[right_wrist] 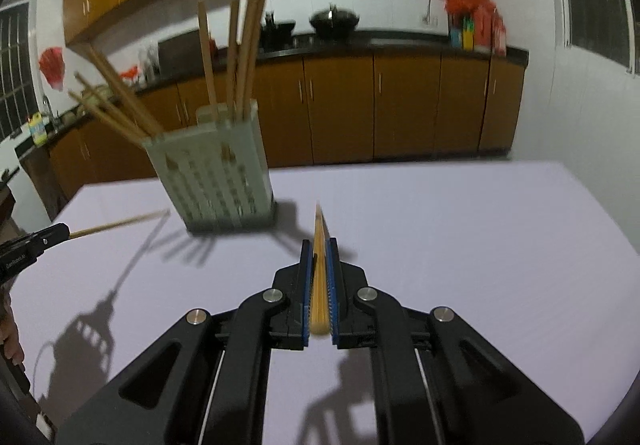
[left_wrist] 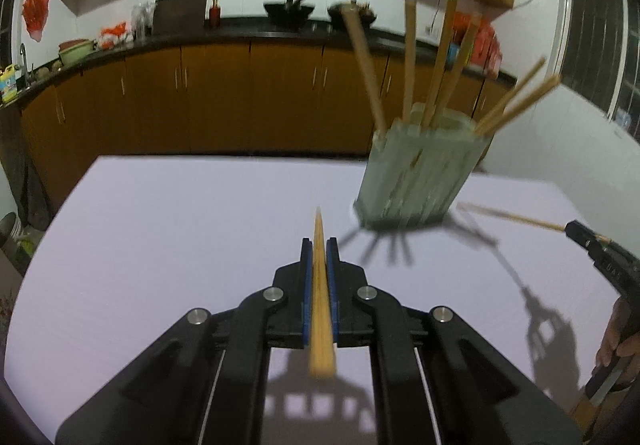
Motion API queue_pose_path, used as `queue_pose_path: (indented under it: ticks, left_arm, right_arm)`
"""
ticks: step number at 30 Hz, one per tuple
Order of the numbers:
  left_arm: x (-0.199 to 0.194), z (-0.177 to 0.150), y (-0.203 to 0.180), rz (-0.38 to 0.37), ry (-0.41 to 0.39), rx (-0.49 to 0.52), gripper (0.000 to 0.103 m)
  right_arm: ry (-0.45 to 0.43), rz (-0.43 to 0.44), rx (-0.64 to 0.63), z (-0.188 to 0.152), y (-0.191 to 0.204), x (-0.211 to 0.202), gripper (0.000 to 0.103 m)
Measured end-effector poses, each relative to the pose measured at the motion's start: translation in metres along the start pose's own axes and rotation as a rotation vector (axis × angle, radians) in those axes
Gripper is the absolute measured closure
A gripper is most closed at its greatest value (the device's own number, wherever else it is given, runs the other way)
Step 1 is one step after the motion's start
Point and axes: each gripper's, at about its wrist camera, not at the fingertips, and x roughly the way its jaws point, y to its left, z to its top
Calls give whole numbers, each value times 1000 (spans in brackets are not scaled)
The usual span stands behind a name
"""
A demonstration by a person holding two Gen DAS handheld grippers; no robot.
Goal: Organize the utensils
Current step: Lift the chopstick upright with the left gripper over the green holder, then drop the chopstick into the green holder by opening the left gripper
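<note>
A pale green slotted utensil holder [left_wrist: 420, 173] stands on the white table [left_wrist: 180, 229], with several wooden chopsticks [left_wrist: 440, 57] sticking up out of it. It also shows in the right wrist view [right_wrist: 216, 173]. My left gripper [left_wrist: 319, 245] is shut on a wooden chopstick [left_wrist: 320, 285] that points forward, left of the holder. My right gripper [right_wrist: 319, 245] is shut on another wooden chopstick [right_wrist: 319, 277], right of the holder. Each gripper shows in the other's view, my right gripper [left_wrist: 576, 229] and my left gripper [right_wrist: 60, 231], with its chopstick tip aimed toward the holder's base.
Brown kitchen cabinets [right_wrist: 380, 105] and a dark counter with woks [right_wrist: 334, 21] run along the far wall. The table's far edge [left_wrist: 240, 157] lies just behind the holder. A window [left_wrist: 596, 37] is on the right wall.
</note>
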Motion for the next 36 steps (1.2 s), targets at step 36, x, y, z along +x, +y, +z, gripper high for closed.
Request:
queue_pose_path:
  ticks: [36]
  left_arm:
    - [-44,173,-109,-116,-504,57,95]
  right_arm:
    - [-503,155,-6,161,64,-24,96]
